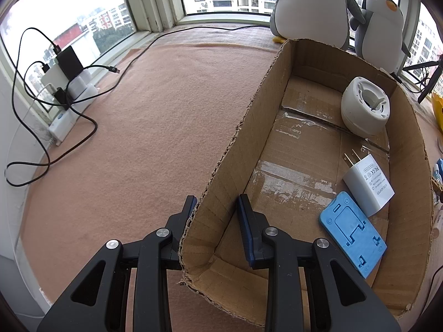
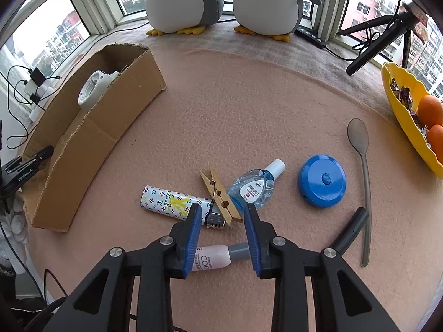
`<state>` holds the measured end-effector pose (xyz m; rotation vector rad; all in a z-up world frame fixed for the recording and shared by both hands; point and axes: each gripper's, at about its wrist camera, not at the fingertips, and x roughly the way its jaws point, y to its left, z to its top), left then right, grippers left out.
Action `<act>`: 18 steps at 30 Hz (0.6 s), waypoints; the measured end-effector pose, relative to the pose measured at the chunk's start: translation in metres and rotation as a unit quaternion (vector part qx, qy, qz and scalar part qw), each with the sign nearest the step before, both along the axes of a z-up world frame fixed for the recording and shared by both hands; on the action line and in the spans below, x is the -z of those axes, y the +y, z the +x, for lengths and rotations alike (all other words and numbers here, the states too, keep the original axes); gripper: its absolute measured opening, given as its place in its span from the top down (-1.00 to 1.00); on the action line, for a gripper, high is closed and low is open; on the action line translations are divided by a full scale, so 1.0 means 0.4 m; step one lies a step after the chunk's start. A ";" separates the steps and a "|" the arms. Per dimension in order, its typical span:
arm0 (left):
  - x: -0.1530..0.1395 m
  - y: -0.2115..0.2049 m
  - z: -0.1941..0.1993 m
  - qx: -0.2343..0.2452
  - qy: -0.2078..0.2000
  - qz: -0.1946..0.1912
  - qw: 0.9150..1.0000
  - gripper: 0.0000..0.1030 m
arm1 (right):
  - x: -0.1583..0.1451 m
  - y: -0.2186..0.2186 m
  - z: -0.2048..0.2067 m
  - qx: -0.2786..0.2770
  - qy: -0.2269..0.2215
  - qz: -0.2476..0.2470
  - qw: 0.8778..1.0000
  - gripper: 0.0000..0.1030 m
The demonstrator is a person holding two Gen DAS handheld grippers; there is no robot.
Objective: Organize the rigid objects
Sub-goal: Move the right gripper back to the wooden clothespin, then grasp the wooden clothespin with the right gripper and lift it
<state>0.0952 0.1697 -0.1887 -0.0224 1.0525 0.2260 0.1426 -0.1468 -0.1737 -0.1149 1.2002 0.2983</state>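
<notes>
Cardboard box [image 1: 326, 149] is the biggest piece, light and floppy-walled; our left gripper [image 1: 217, 207] sits spread, straddling its near wall without pinching it. Inside we've got a white charger [image 1: 368, 185] marked "AC/DC ADAPTER". Loose on the felt: blue round case [image 2: 322, 180], hard and slick, so grab across its edges. The lighter [image 2: 177, 203] with "LOUIS VUITTON" print is stiff, so grip mid-body. The pink tube [image 2: 211, 257] reads "COC". Right gripper [image 2: 221, 213] hangs spread above the clothespin [image 2: 220, 195], holding nothing.

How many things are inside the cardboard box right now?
3: white round holder at the far end, white charger by the right wall, blue stand nearest. None seem hidden.
</notes>
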 end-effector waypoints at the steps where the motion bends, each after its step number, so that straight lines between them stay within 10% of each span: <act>1: 0.000 0.000 0.000 0.000 0.000 0.000 1.000 0.47 | 0.003 0.002 0.001 -0.001 0.002 -0.002 1.000 0.46; 18: 0.000 0.001 0.000 0.000 0.000 0.000 1.000 0.47 | 0.011 0.026 0.026 -0.002 0.008 0.000 1.000 0.78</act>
